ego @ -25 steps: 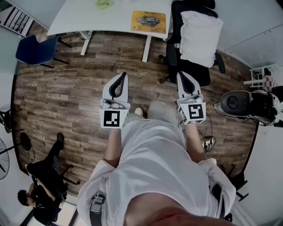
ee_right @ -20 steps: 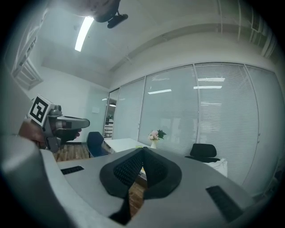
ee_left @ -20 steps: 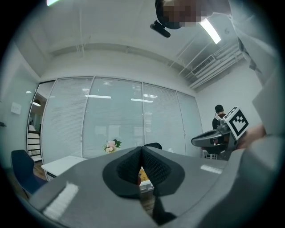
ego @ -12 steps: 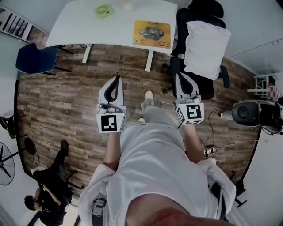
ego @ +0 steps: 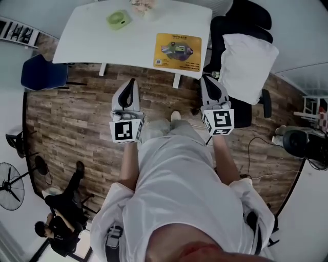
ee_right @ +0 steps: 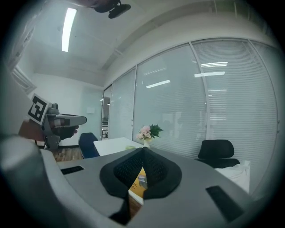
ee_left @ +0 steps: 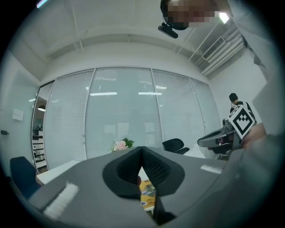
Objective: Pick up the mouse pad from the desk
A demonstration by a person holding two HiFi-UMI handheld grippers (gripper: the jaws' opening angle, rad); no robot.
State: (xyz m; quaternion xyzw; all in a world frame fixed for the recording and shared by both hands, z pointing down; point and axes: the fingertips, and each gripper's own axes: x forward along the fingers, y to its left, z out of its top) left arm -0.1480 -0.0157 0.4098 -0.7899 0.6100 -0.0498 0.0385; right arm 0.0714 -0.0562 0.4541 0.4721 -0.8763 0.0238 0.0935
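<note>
The yellow mouse pad [ego: 178,50] lies flat on the white desk [ego: 92,36], near its right front edge. Both grippers are held out over the wooden floor, short of the desk's front edge. My left gripper [ego: 132,82] is shut and empty, left of the pad. My right gripper [ego: 206,78] is also shut and empty, just below the desk's right corner. In the left gripper view the shut jaws [ee_left: 141,148] have the mouse pad [ee_left: 148,193] showing below them. The right gripper view shows the same past its shut jaws [ee_right: 143,149], with the mouse pad [ee_right: 139,182] beyond.
A green object [ego: 118,19] and a vase of flowers [ego: 142,5] stand on the desk's far side. A black chair with a white pillow [ego: 248,59] is at the desk's right. A blue chair [ego: 43,73] stands left. A seated person [ego: 59,220] and a fan [ego: 10,187] are behind left.
Both grippers have moved forward towards the desk, still shut. The desk and mouse pad now sit closer and lower in the head view.
</note>
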